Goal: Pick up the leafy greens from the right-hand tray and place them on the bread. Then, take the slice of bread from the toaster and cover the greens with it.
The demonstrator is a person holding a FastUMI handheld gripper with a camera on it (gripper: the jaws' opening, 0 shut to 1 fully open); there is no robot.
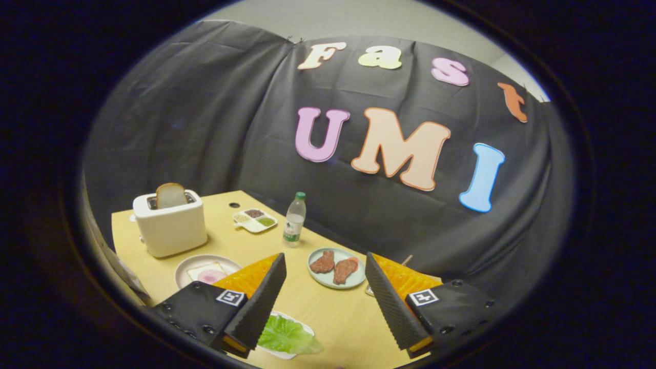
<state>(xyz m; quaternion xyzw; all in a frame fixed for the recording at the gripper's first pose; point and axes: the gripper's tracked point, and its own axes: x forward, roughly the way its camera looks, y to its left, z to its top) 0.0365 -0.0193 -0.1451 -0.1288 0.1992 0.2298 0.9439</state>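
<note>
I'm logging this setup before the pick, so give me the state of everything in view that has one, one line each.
gripper: open, nothing held
leafy greens: on their tray, by the left finger
toaster: bread slice upright in slot
bread on plate: pink topping, uncovered
water bottle: upright, capped
blue plate: two meat pieces
divided dish: filled

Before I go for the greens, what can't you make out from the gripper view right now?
- Greens: partly hidden behind the near finger of the open gripper; their tray barely shows.
- Bread on the plate: one corner hidden by the same finger.
- Toaster slice: lower part sunk in the slot.
- Divided dish: contents too small to identify.
</note>
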